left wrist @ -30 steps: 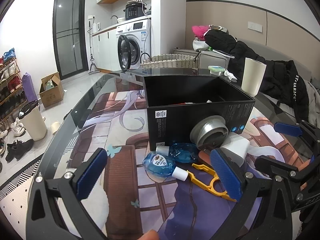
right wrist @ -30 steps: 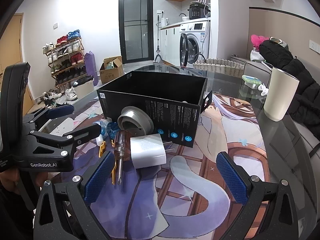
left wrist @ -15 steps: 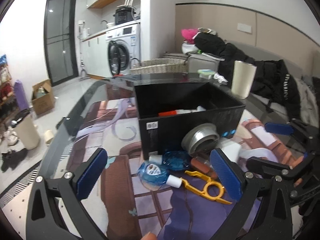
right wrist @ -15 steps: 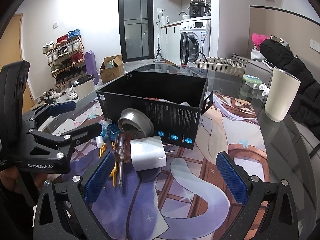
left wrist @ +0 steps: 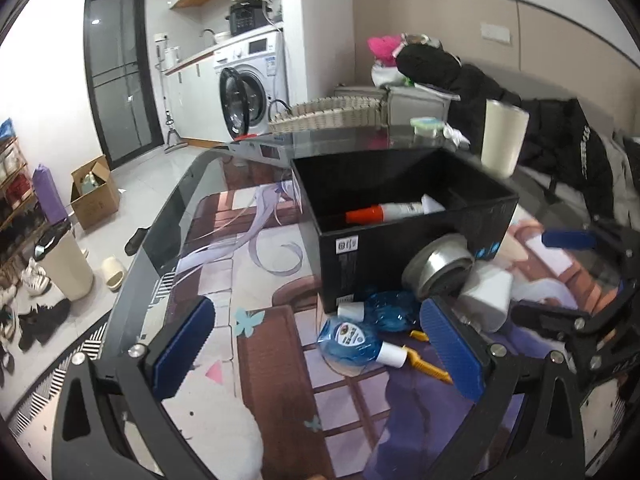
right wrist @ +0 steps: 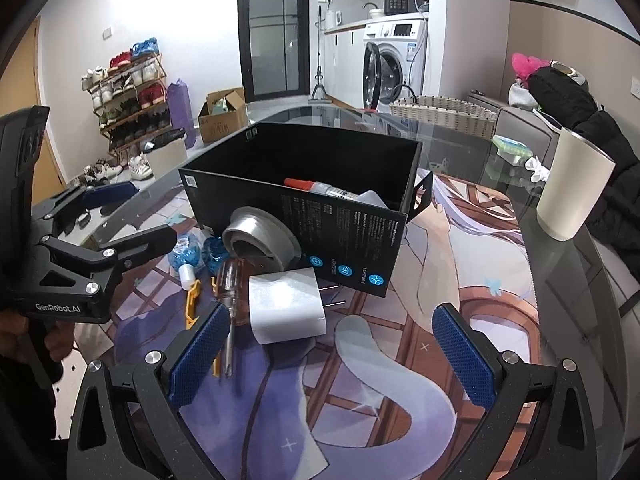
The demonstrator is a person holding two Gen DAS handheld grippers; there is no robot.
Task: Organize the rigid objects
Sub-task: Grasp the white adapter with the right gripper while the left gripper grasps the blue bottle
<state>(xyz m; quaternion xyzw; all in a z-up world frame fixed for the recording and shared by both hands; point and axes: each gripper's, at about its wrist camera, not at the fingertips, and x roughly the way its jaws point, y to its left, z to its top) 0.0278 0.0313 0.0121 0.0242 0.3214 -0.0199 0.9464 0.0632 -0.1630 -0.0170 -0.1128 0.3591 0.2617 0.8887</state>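
An open black box [left wrist: 404, 224] [right wrist: 304, 184] stands on the table and holds a red-capped tube [left wrist: 384, 212] [right wrist: 320, 189]. Against its near side lie a metal ring [left wrist: 438, 262] [right wrist: 260, 236], a white charger [left wrist: 486, 294] [right wrist: 286, 306], two blue bottles [left wrist: 352, 336] [right wrist: 190, 254], a yellow tool [left wrist: 428, 364] [right wrist: 192, 300] and a screwdriver [right wrist: 229, 300]. My left gripper [left wrist: 316, 356] is open and empty, low over the mat before the bottles. My right gripper [right wrist: 328, 356] is open and empty, just short of the charger.
A cream cup [left wrist: 502, 136] [right wrist: 572, 188] stands on the glass table [left wrist: 180, 208] behind the box at the right. A wicker basket [right wrist: 440, 114] and dark clothes [left wrist: 560, 136] lie beyond the far edge. The printed mat [right wrist: 400, 400] covers the table's near part.
Both grippers have risen and tilted a little, so the inside of the box and the red-capped tube now show. The objects on the table have not moved.
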